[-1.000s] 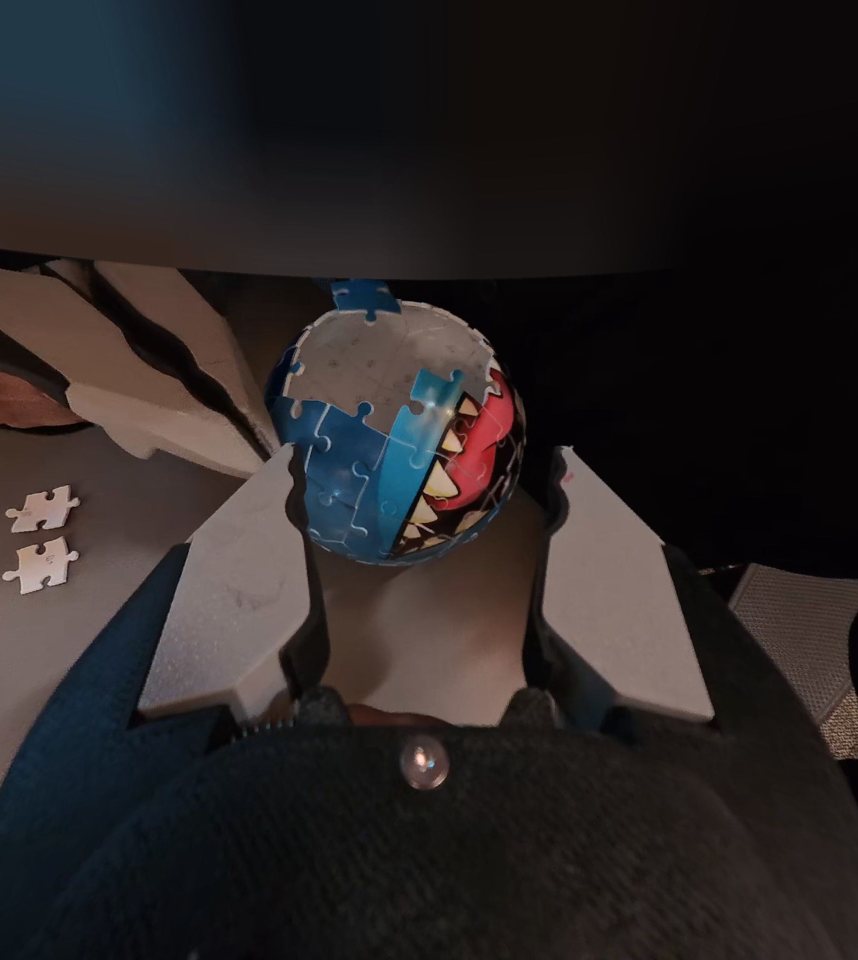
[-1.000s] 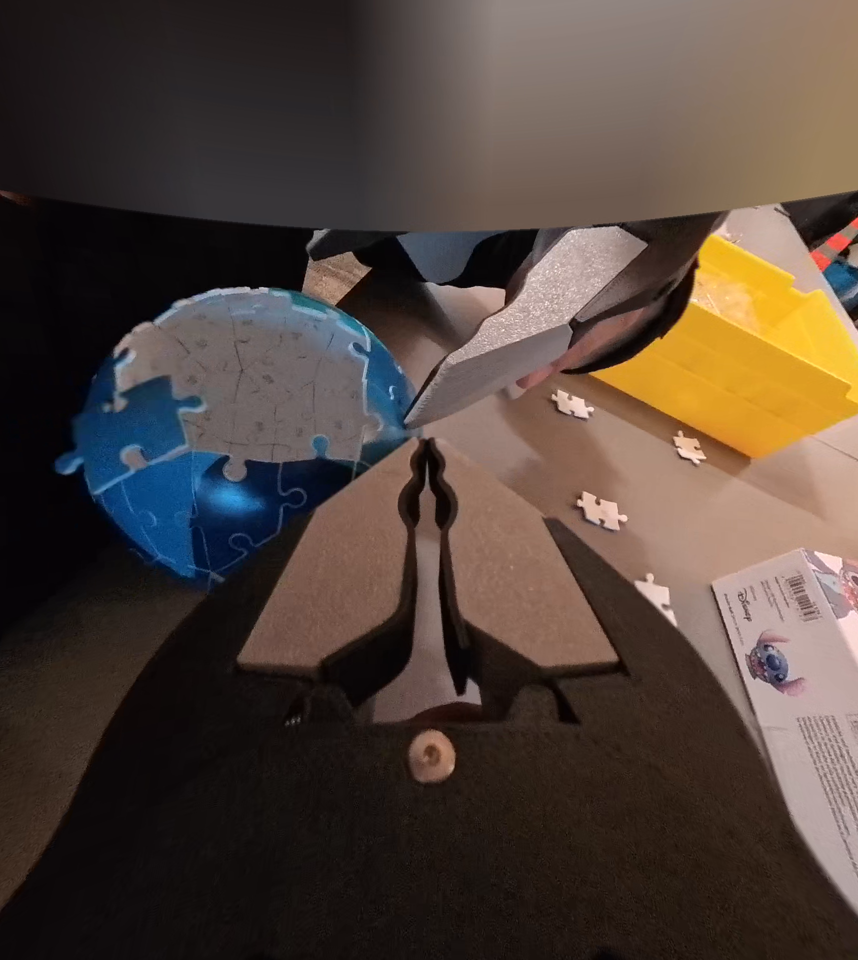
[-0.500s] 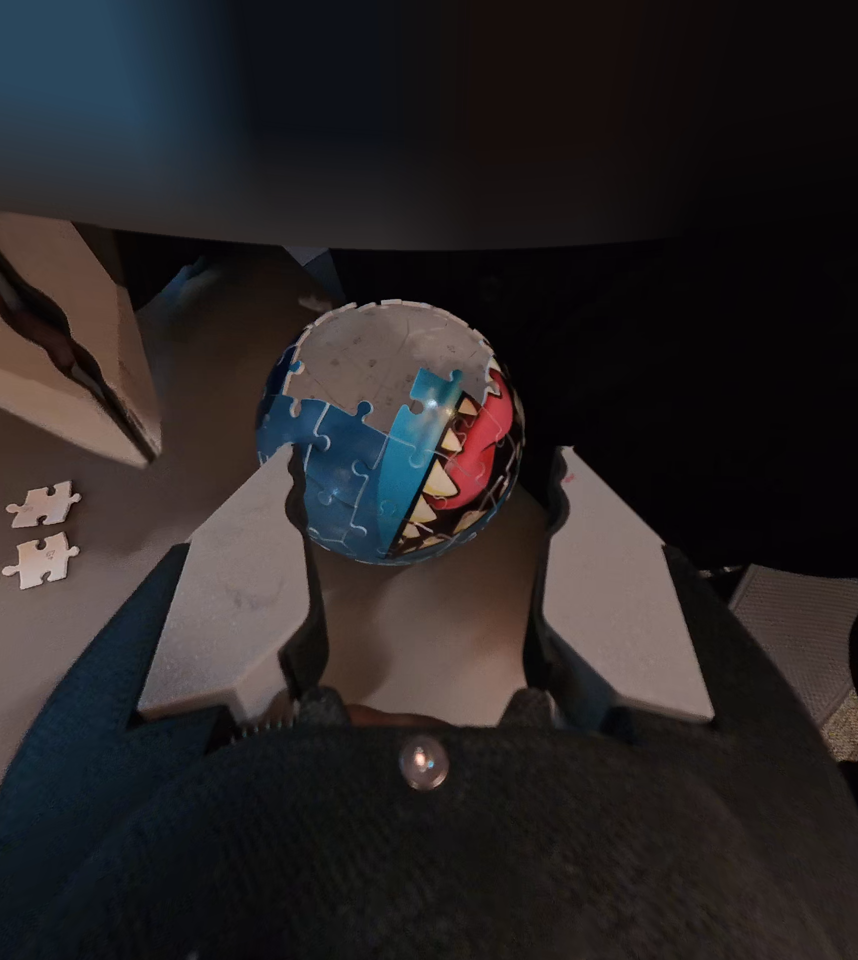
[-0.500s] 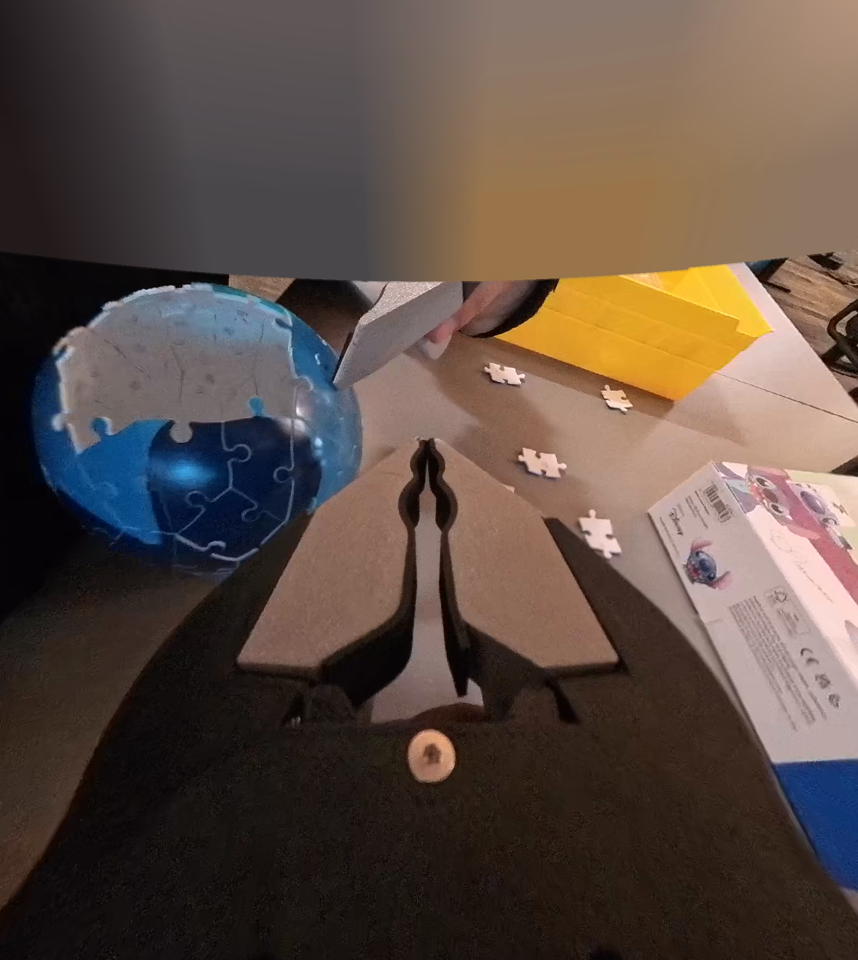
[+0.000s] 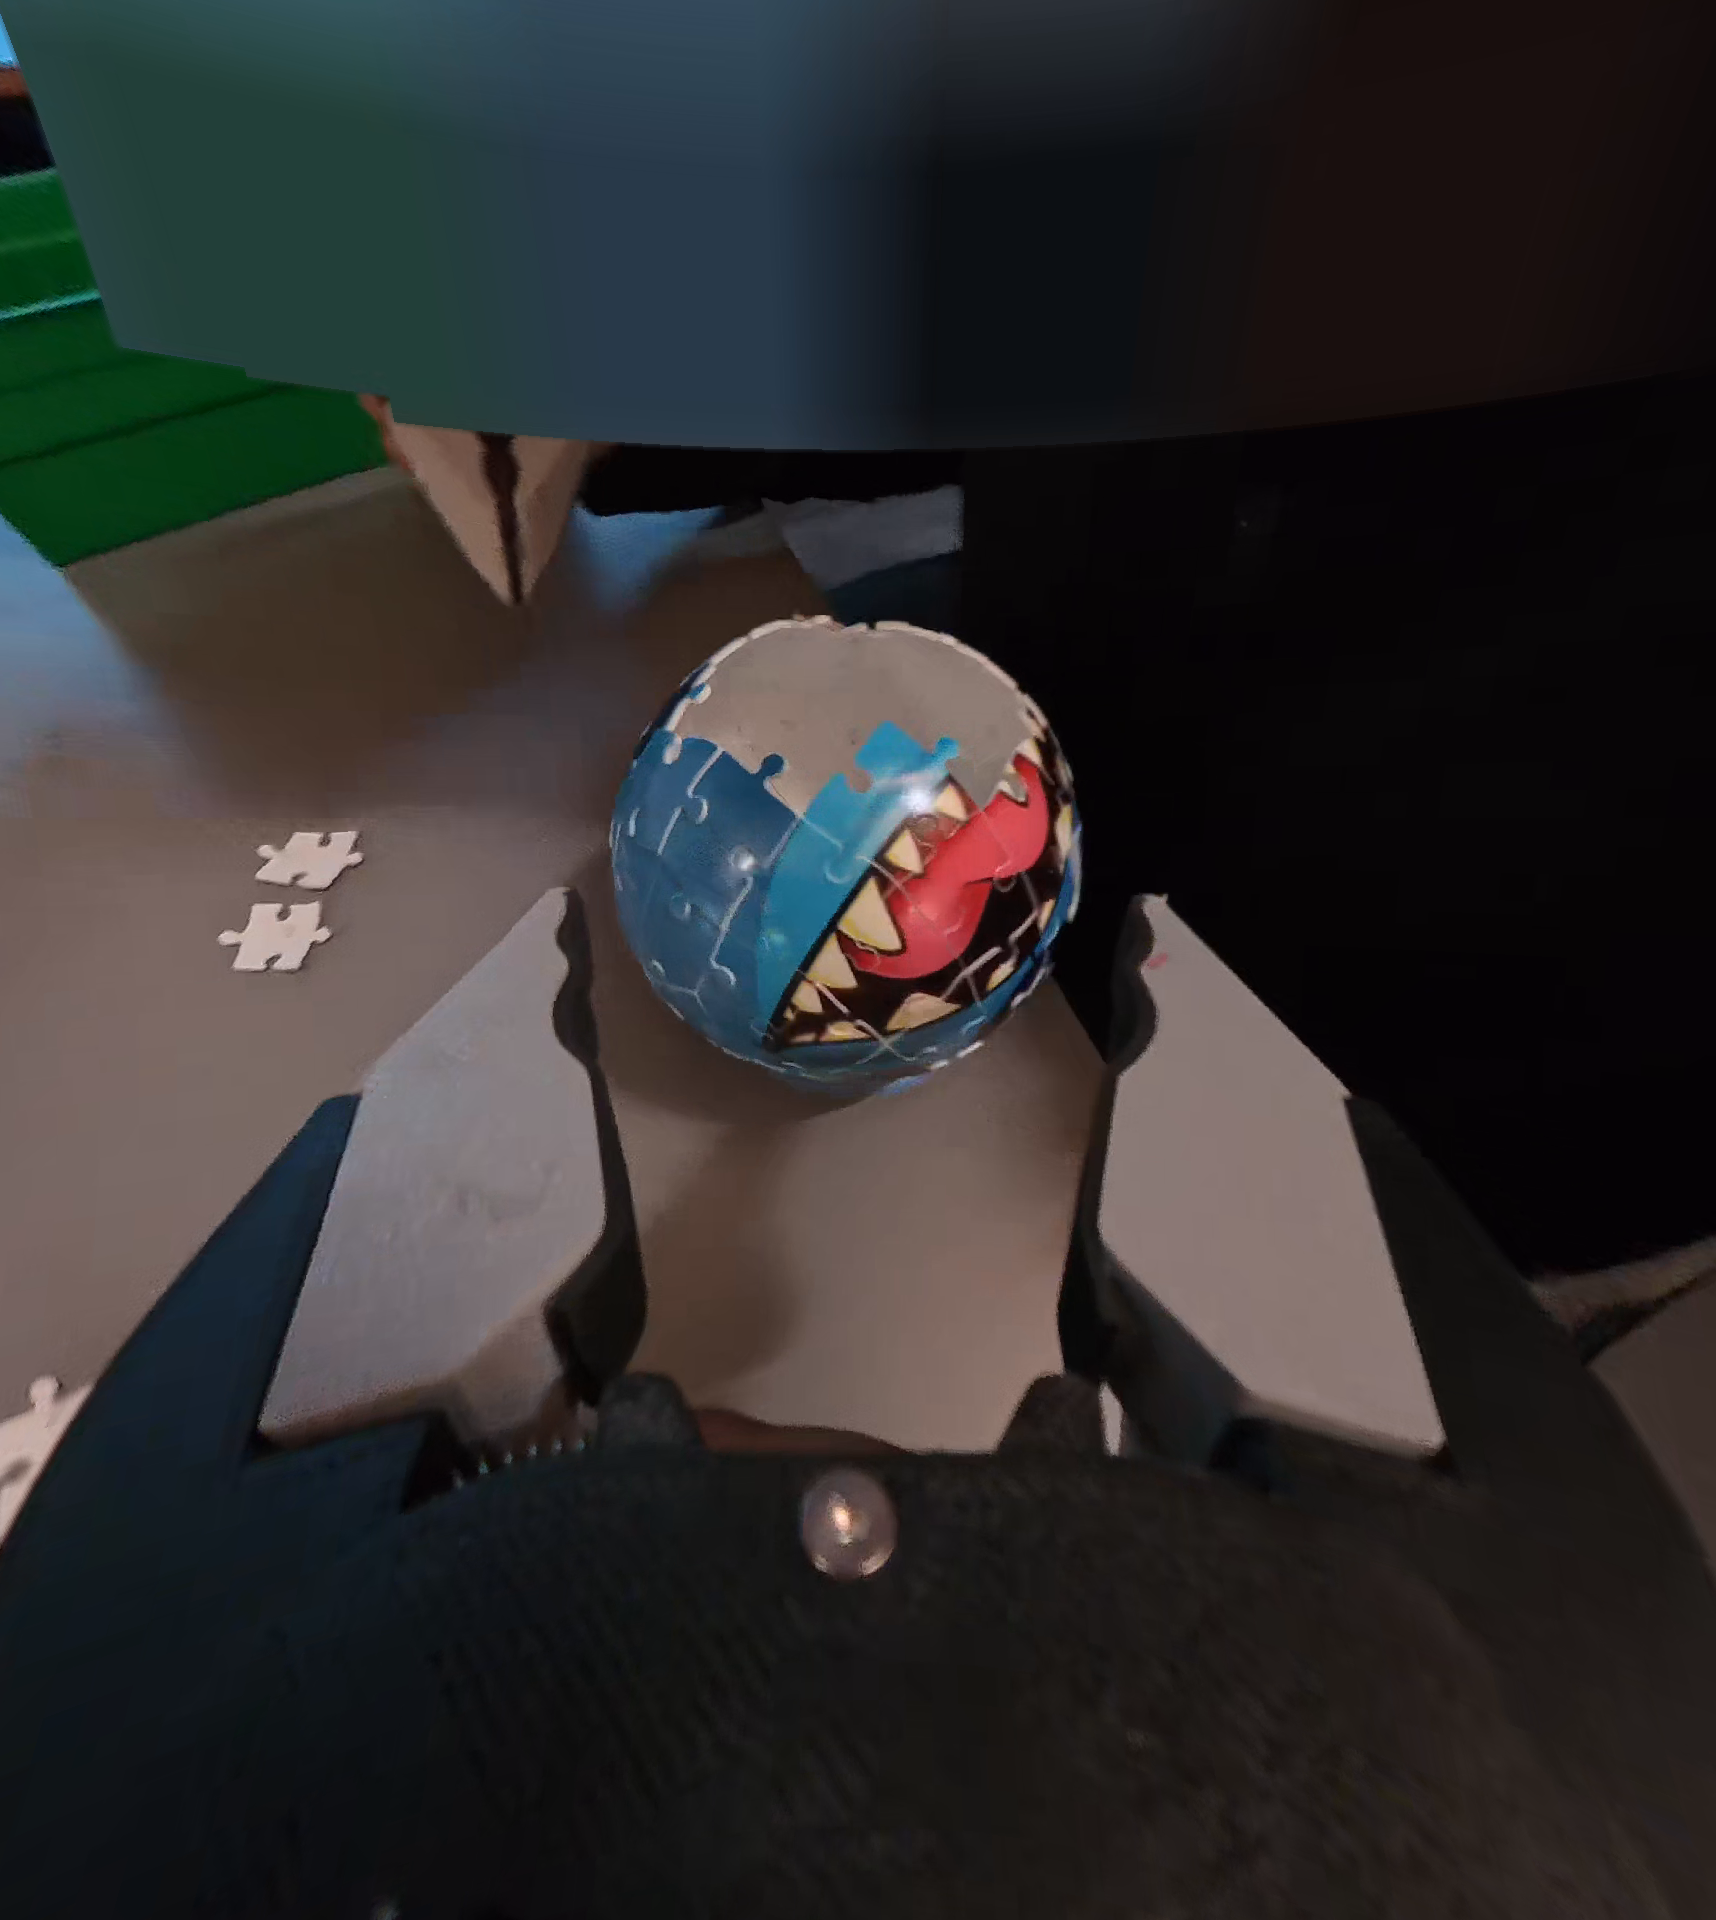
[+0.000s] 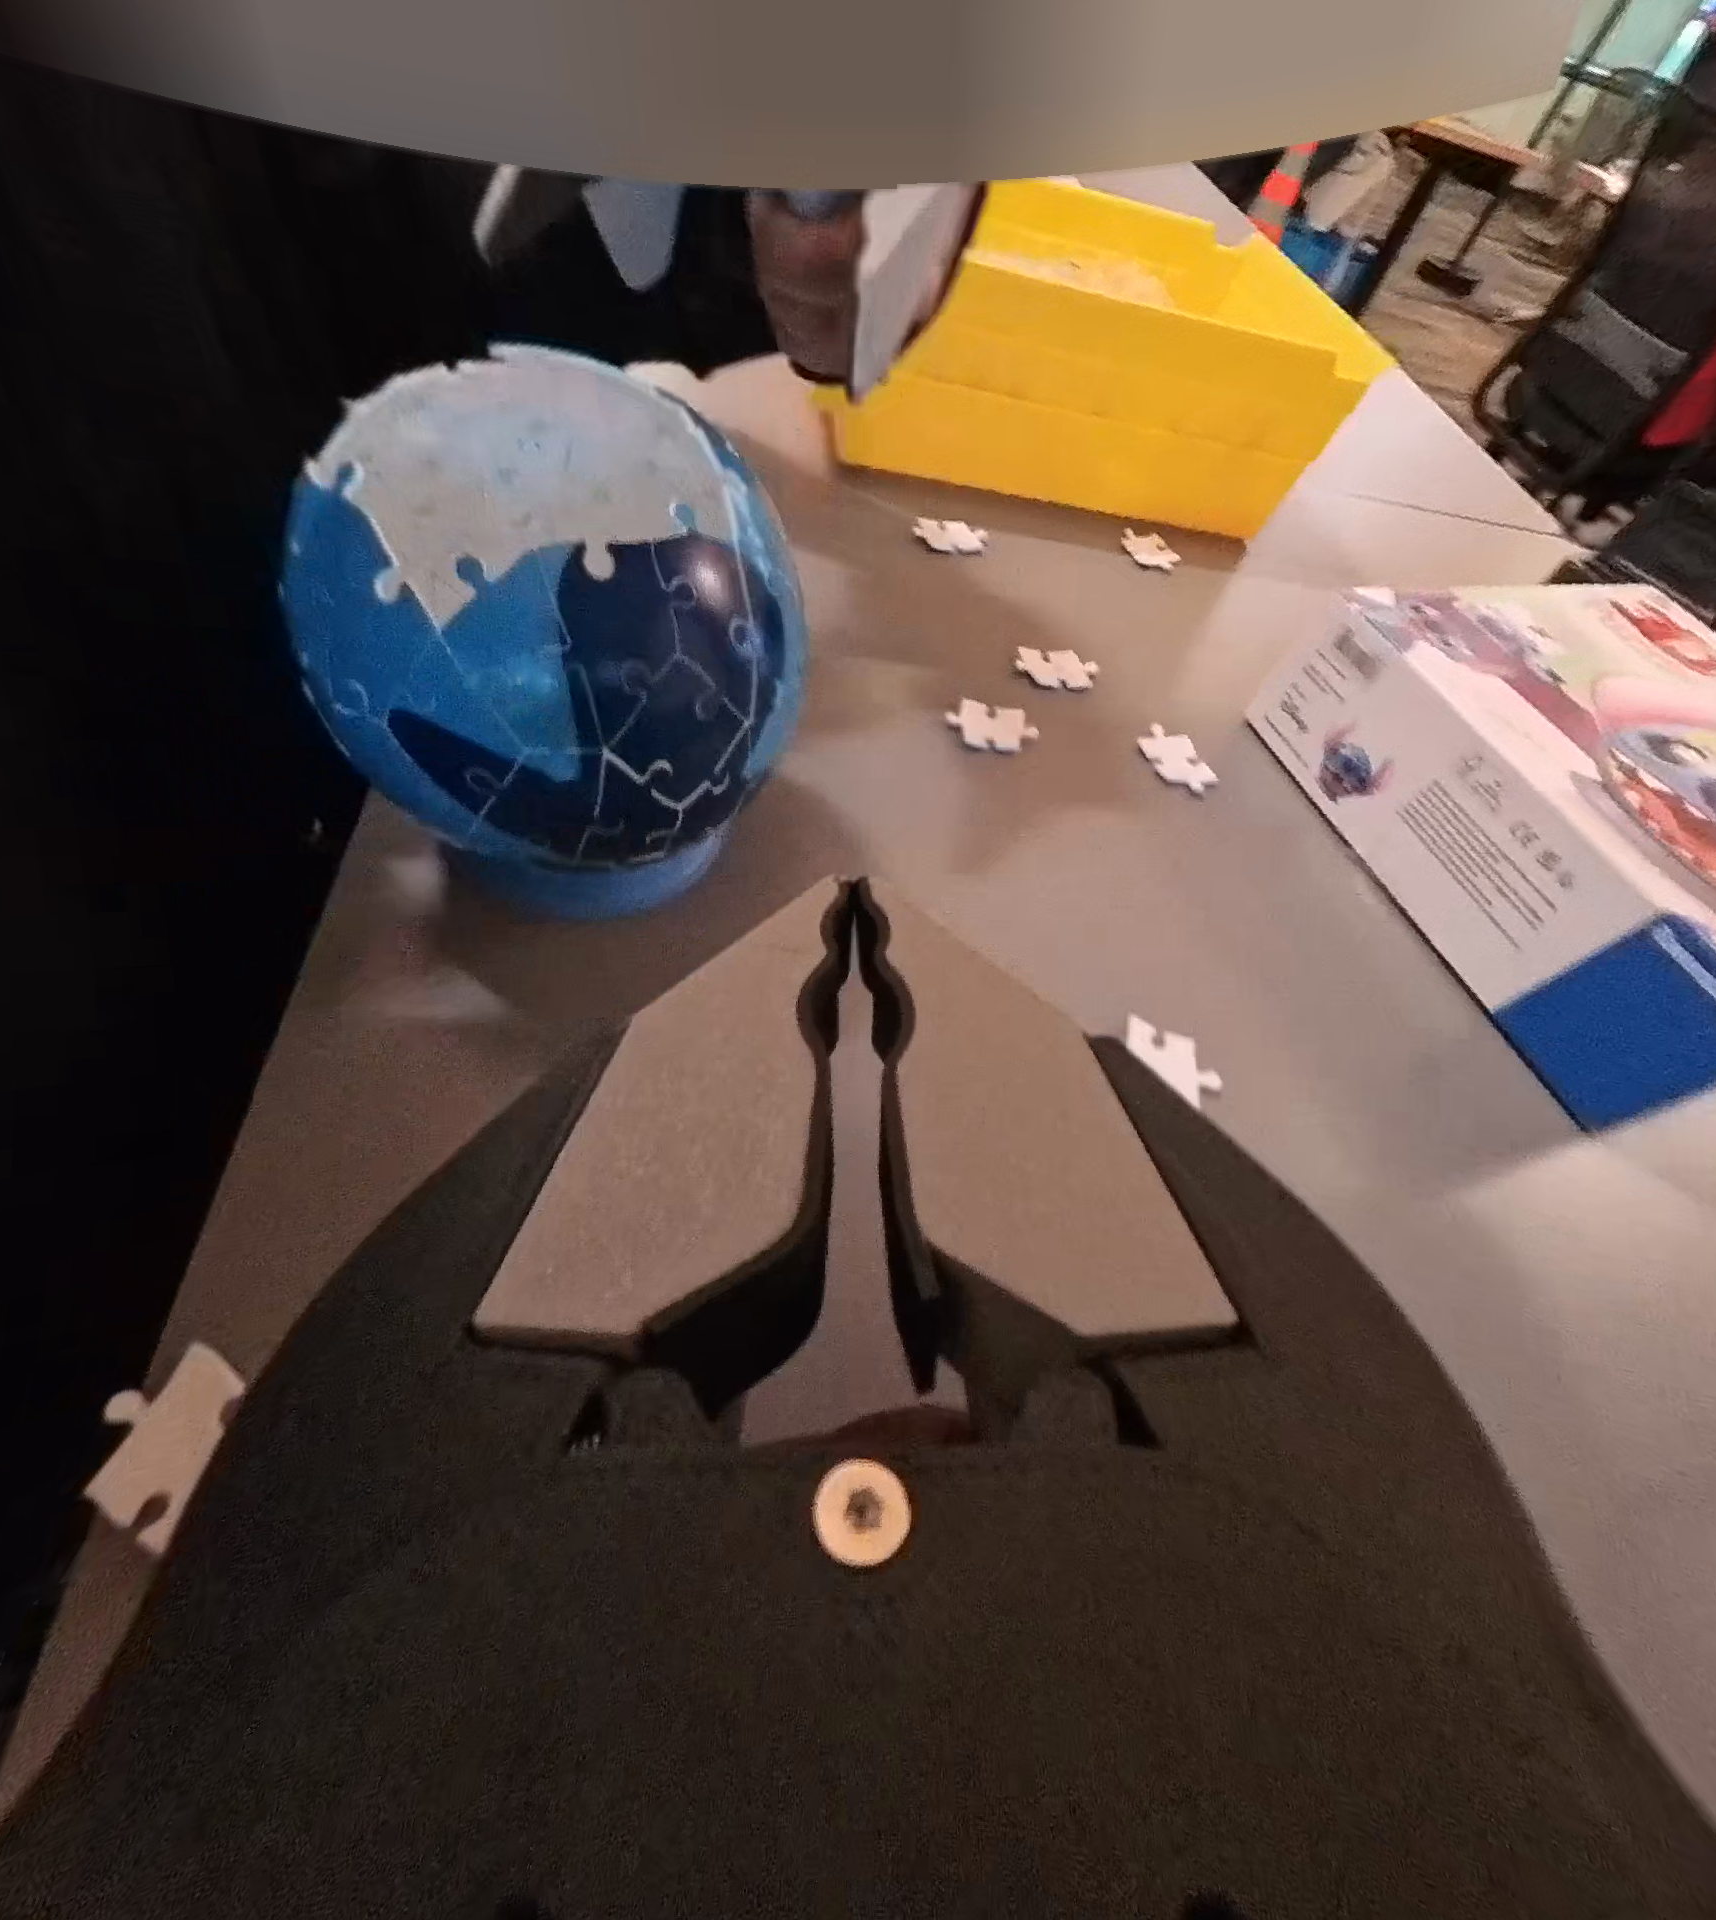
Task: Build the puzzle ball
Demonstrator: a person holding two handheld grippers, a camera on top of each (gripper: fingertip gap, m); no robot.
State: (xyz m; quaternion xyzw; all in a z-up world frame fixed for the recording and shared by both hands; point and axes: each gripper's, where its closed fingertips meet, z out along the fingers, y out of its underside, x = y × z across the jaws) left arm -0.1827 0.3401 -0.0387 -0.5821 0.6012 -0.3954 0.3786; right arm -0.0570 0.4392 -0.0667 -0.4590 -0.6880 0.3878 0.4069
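Note:
The puzzle ball [image 5: 843,862] is a partly built blue sphere with a red mouth and teeth. Its open top shows the white inside. It rests on a blue ring stand [image 6: 584,883] near the table's edge, and also shows in the right wrist view [image 6: 532,665]. My left gripper [image 5: 851,909] is open and empty, its fingertips on either side of the ball's near face and not touching it. One of its fingers [image 6: 895,281] shows beyond the ball. My right gripper [image 6: 854,888] is shut and empty, drawn back from the ball. It also shows in the left wrist view [image 5: 511,520].
Several loose white puzzle pieces lie face down on the grey table [image 6: 1056,665] [image 5: 308,857]; one lies beside my right gripper [image 6: 168,1444]. A yellow bin [image 6: 1093,416] stands behind them and the puzzle box [image 6: 1560,810] at right. A green surface [image 5: 106,416] lies far left. My right fingertips sit around 15 centimeters from my left ones.
My right gripper, still shut, has pulled back and away from the ball. My left gripper has eased back, so its left finger no longer overlaps the ball.

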